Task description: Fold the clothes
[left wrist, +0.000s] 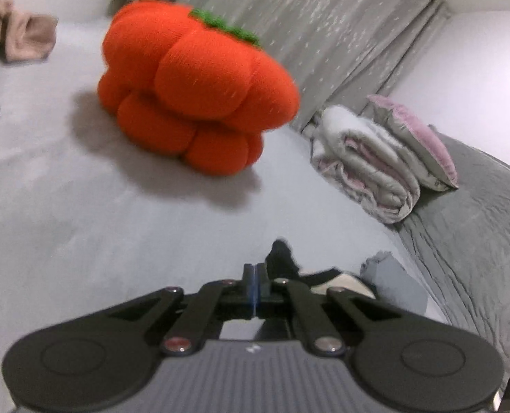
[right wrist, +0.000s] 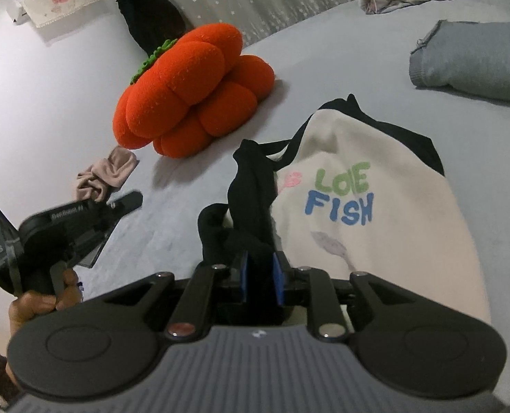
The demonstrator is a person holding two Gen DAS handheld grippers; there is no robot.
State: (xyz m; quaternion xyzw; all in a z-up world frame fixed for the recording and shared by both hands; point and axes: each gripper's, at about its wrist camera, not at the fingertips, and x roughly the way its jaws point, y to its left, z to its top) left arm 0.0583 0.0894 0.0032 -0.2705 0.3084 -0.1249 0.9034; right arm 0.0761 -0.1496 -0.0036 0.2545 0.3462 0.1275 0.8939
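Nearest my right lens, the right gripper (right wrist: pixel 260 277) has its blue pads (right wrist: pixel 278 280) set a narrow way apart with a twist of black sleeve (right wrist: pixel 251 186) running up between them. I judge it pinched on that sleeve, though the fabric hides the contact, so I hedge there. The sleeve belongs to the cream sweatshirt (right wrist: pixel 375 213) with the "LOVE FISH" print, which lies on the pale grey bedsheet (right wrist: pixel 65 110) just ahead of and to the right of the gripper. Its body is spread fairly flat, with the sleeve lifted clear and bunched. Holding the sleeve makes sense to me: it is the loose end that must be carried across the body for a fold.

My left gripper (left wrist: pixel 254 287) shows its fingers pressed together with only a thin blue line between them and nothing clamped that I can see. In the right view it (right wrist: pixel 83 220) floats off to the left above the sheet, gripped by a hand (right wrist: pixel 38 301), tilted toward the garment and apart from it.

A folded grey garment (right wrist: pixel 471 58) rests well beyond the sweatshirt. An orange pumpkin cushion (right wrist: pixel 189 89) and a crumpled beige cloth (right wrist: pixel 107 172) sit farther off.
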